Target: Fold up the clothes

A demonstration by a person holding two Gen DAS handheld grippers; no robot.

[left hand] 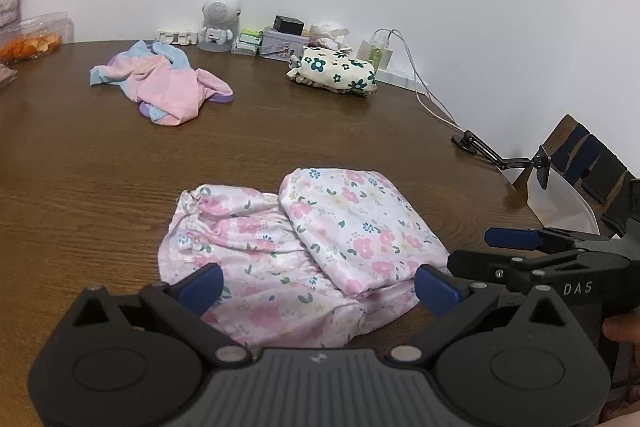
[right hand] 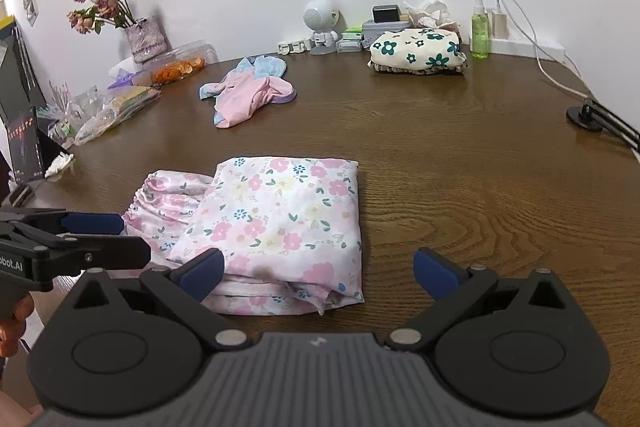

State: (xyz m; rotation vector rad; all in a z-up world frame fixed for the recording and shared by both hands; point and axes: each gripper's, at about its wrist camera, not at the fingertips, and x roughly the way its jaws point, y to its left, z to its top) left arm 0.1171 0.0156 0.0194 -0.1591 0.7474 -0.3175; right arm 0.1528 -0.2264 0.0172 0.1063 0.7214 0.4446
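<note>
Both grippers, left (left hand: 318, 287) & right (right hand: 318, 273), fingers spread over folded floral garment (right hand: 280, 227)

Lived-in home, wooden table (right hand: 460, 155), vase of dried roses (right hand: 145, 34), snack packets (right hand: 112, 107), charger cable (right hand: 532, 39)

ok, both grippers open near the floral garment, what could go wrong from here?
1. The floral garment is only half folded: its gathered waistband end sticks out left, and a pinch on the top layer alone may undo the fold.
2. The left gripper and right gripper sit close together and could collide.
3. The loose near edge looks bunched; pressing could set a crease.
</note>
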